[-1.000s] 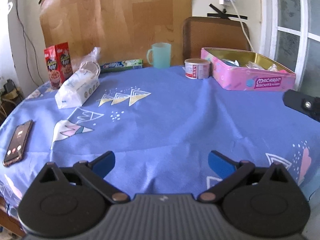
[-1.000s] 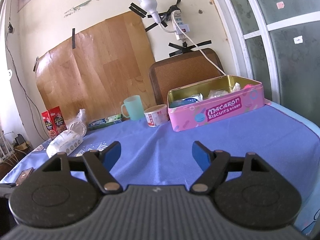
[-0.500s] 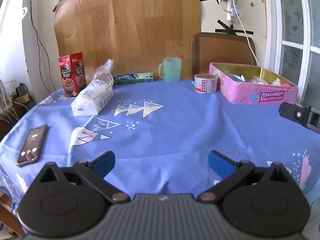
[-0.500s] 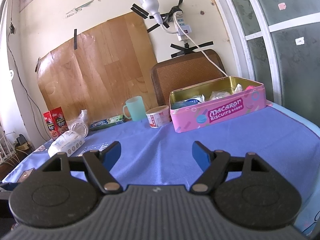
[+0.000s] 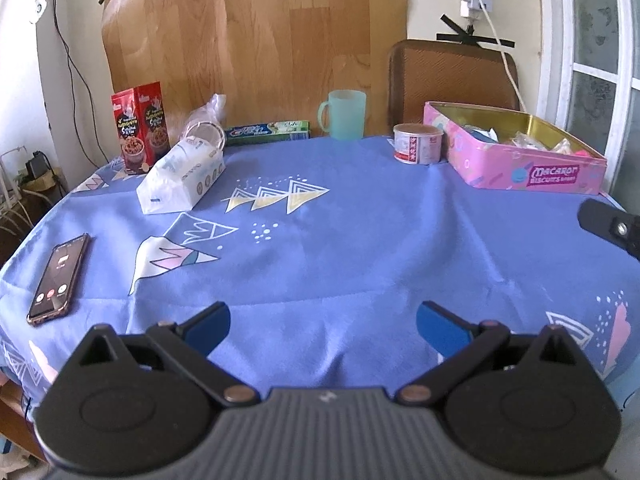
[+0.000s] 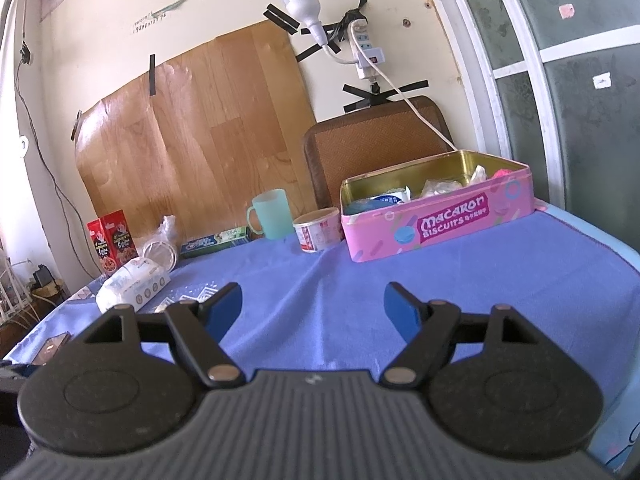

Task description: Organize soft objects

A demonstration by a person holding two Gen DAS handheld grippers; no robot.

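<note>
We held the left gripper and right gripper, fingers spread wide and empty, above the table bearing tissue pack and Macaron Biscuits tin.

Right hand-held gripper gapes empty before pink tin.

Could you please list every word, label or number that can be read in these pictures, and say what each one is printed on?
"Macaron Biscuits": on the front of the pink tin, with small characters after it that are too small to read.
Red snack box: print too blurred to read.
Toothpaste box: brand lettering too blurred to read.
White tissue pack: print unreadable.
Small tub: red characters, unreadable.
Phone screen: text too small.
</note>
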